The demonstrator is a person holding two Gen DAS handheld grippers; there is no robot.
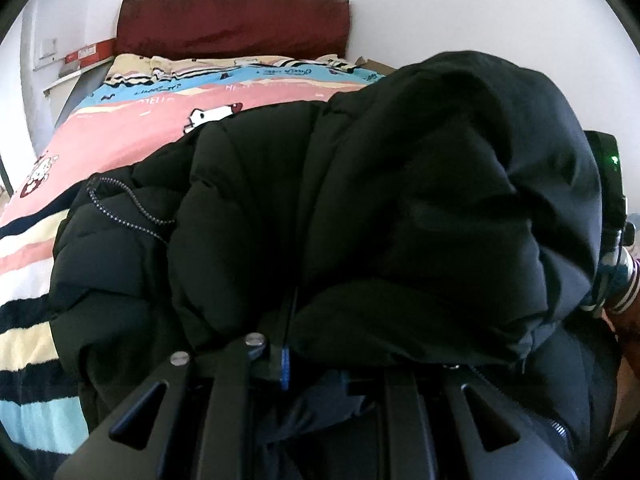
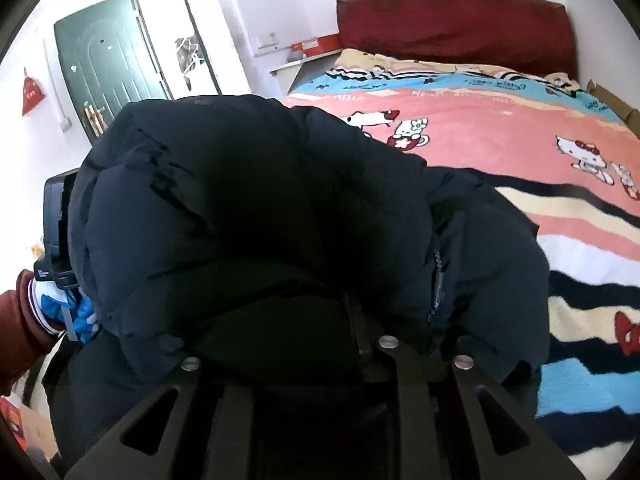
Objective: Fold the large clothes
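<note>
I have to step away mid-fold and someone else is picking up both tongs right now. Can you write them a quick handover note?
Left tongs: shut on the black puffer jacket, fabric bunched over the fingers.
Right tongs: shut on the same jacket, its padding draped over the tips.
The jacket lies in a bulky heap at the near end of the bed, on the striped cartoon blanket, with one part doubled over toward the cameras. Its zipper edge shows on the left side.
Done: at most a first rough fold.
Left: lay the held part down, flatten it, then finish the folds; how many I cannot tell.
</note>
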